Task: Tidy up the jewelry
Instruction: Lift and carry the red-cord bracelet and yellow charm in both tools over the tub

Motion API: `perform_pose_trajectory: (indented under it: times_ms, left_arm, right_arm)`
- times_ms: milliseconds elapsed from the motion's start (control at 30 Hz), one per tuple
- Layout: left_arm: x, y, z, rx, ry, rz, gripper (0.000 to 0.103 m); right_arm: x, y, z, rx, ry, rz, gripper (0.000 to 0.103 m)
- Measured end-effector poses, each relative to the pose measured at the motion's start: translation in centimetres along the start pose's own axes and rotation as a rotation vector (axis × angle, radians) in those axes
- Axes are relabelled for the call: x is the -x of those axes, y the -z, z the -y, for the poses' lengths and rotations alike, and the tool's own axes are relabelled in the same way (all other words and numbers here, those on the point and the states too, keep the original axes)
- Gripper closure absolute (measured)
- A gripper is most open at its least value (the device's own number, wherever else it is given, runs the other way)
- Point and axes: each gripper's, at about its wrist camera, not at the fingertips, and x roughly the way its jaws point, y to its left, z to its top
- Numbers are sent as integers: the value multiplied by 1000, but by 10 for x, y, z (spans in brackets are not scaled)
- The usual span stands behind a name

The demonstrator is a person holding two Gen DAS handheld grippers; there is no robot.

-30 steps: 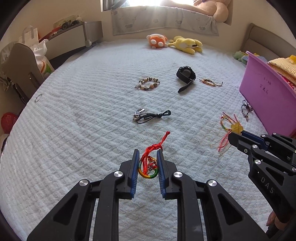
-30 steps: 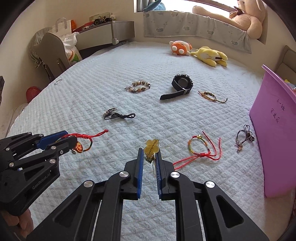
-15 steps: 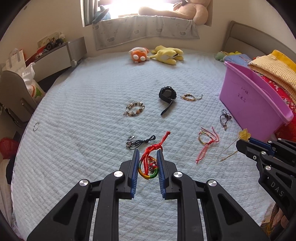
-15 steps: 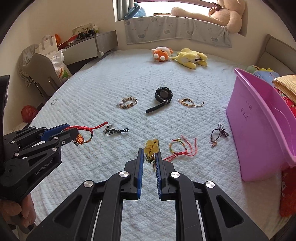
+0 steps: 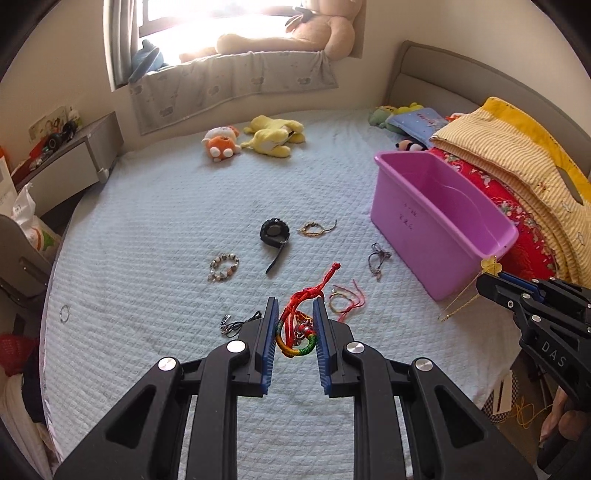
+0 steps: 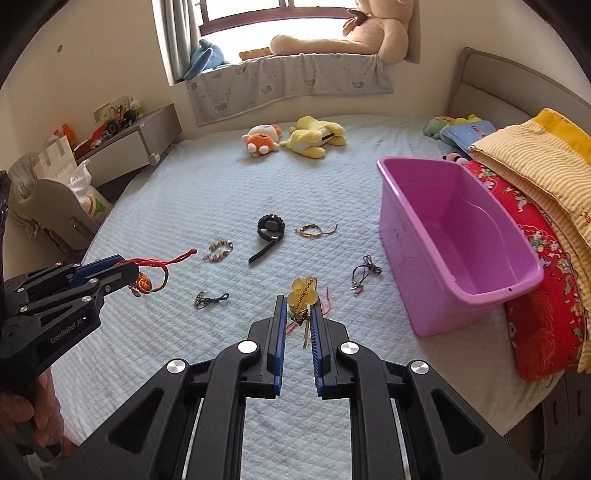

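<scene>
My left gripper point(image 5: 294, 308) is shut on a red cord bracelet point(image 5: 299, 325) with a rainbow loop, held well above the white bedspread point(image 5: 155, 236). It also shows in the right wrist view point(image 6: 147, 273). My right gripper point(image 6: 298, 306) is shut on a gold chain with a yellow flower pendant point(image 6: 303, 291); the chain hangs down point(image 5: 461, 299). The empty purple bin point(image 6: 454, 229) stands on the bed to the right. On the bedspread lie a black watch point(image 6: 269, 229), a beaded bracelet point(image 6: 219, 250), a thin woven bracelet point(image 6: 314, 230), a black cord point(image 6: 210, 298), a dark cord piece point(image 6: 364, 275) and a red string bracelet point(image 5: 345, 300).
Folded quilts point(image 6: 535, 206) lie right of the bin. Plush toys point(image 6: 295, 140) sit at the far side of the bed, a big teddy bear point(image 6: 369, 33) on the window ledge. A nightstand point(image 6: 129, 144) and a chair point(image 6: 48, 206) stand left. A small ring point(image 5: 65, 314) lies near the bed's left edge.
Both grippers have risen high above the bed with their jewelry still held, and now look down into the purple bin. The right gripper has drawn nearer the bin.
</scene>
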Motion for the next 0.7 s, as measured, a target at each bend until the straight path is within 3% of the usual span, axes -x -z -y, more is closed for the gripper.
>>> perform_pose_trajectory:
  times_ms: [367,700]
  left_arm:
    - [15,-59,75,-83,123,18,84]
    - [-23,-114,177,-76,143,-28,84]
  right_arm:
    - [63,-37,81,-60,91,65,91]
    - [47,-80,182,6,25,34,91]
